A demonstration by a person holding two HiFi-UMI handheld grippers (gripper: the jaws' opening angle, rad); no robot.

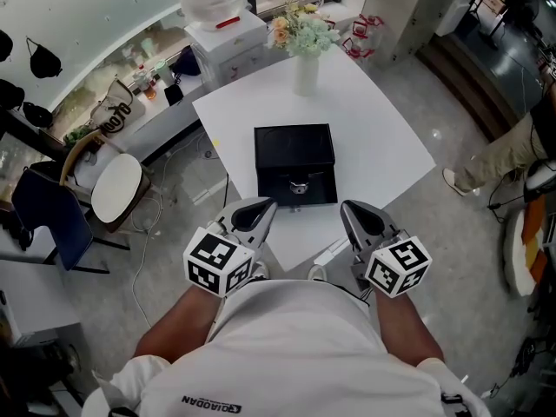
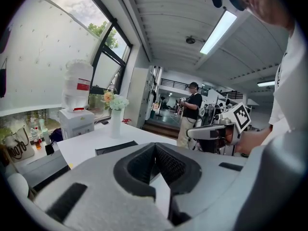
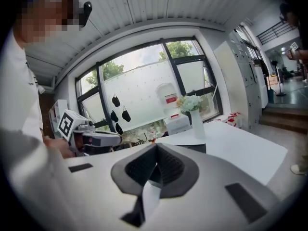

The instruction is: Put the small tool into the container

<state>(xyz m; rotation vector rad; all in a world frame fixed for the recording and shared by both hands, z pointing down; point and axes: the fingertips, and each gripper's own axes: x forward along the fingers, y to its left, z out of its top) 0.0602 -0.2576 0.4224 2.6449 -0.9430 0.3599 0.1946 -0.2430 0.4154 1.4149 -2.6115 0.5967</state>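
Lying apparently inside container, small tool, seen from head view only

The small shiny thing in the container is too small to tell its shape. Nearer than the container, the edge of the worktop is hidden behind the left gripper and right gripper. In both gripper views the container is only a dark sliver behind the gripper's body. Right of the container, a person is cut off at the edge.
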